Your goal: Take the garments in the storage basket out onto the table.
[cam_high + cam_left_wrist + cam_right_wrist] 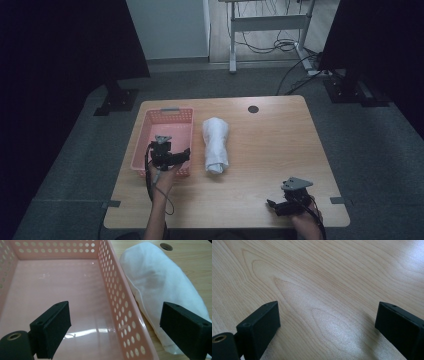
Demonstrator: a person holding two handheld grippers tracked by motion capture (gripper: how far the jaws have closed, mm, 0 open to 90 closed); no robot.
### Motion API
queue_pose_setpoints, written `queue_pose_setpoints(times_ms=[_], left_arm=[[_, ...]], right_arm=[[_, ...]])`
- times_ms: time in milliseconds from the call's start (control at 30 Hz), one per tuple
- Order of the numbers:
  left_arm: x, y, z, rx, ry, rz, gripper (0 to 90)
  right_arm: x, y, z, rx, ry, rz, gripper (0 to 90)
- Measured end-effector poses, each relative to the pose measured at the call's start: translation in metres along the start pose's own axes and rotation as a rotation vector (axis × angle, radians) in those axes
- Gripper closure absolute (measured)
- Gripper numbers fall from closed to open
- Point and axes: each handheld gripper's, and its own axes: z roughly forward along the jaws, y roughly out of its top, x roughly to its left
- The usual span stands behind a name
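Your right gripper (281,204), jaws spread and empty, idles at 5 o'clock, while your left gripper (181,155), also spread, straddles the pink basket (150,131) wall; the rolled towel (216,144) remains ungrasped at centre.

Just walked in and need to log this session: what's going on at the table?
A person holds a gripper in each hand. The left gripper hangs open over the near right wall of an empty pink basket, beside a rolled white towel lying on the table. The right gripper sits open near the front edge, holding nothing.
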Motion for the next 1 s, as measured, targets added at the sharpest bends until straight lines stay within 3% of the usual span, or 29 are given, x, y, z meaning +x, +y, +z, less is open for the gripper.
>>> queue_pose_setpoints(times_ms=[1000], left_arm=[[0.031, -0.030, -0.031, -0.043, 0.025, -0.023, 9.4]], right_arm=[[0.001, 0.000, 0.000, 0.000, -0.004, 0.000, 5.3]])
